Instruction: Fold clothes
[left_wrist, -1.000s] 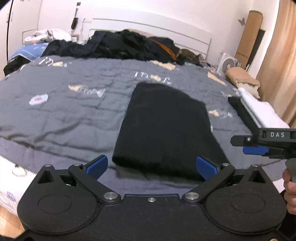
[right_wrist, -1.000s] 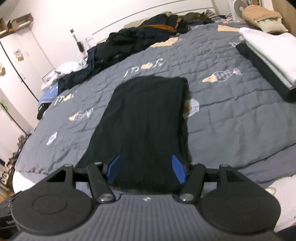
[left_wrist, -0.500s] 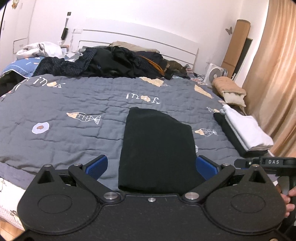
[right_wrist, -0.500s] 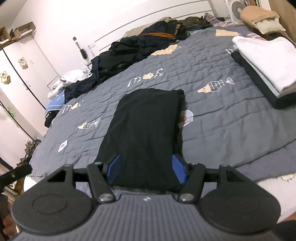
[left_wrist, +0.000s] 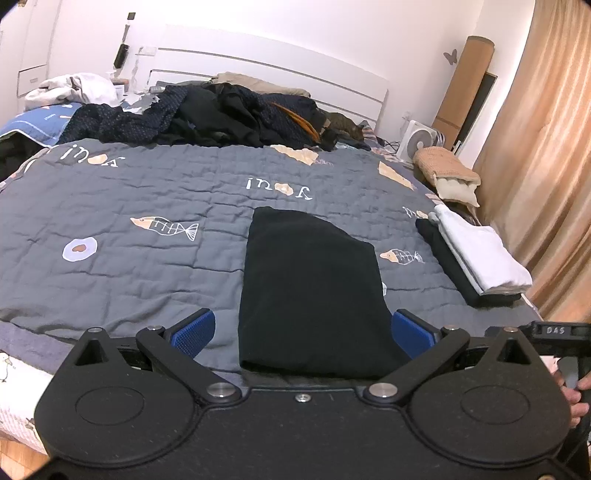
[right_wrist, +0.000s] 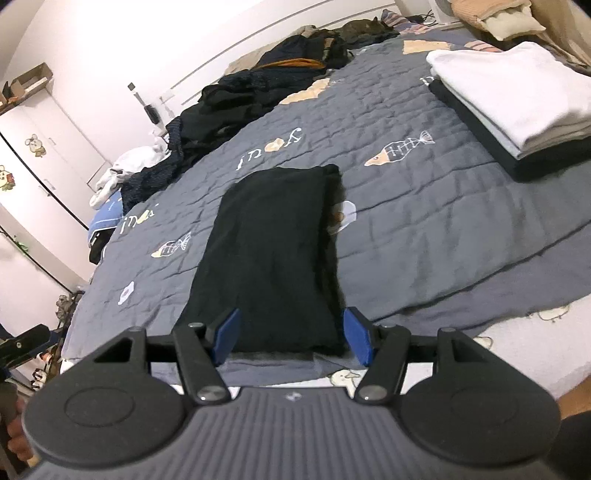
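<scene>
Left wrist view. The left tool (left_wrist: 302, 328) hangs with its blue pads spread wide and nothing between them, above the near edge of the bed (left_wrist: 110, 266). A folded black garment (left_wrist: 310, 288) lies flat on the grey quilt, its long axis running from the near edge toward the far side, its far right corner cut at a slant. At the right edge of the bed sits a stack of folded clothes (left_wrist: 476, 258), white on top of black, well apart from the garment. A pile of unfolded dark clothes (left_wrist: 221, 118) lies along the far headboard. The right tool's black body shows at the right border.

Right wrist view. The right tool (right_wrist: 291, 336) is likewise spread and empty, hovering over the near end of the folded black garment (right_wrist: 273, 251) without visible contact. The stack of folded clothes (right_wrist: 517, 103) lies to the far right.

Risk. The garment appears folded lengthwise, with a crosswise fold or transfer to the stack probably remaining. A pinch catching only the top layer would likely peel the fold open; uneven lifting by the two tools could skew the edges, and dragging across the quilt could bunch the lower layers.
</scene>
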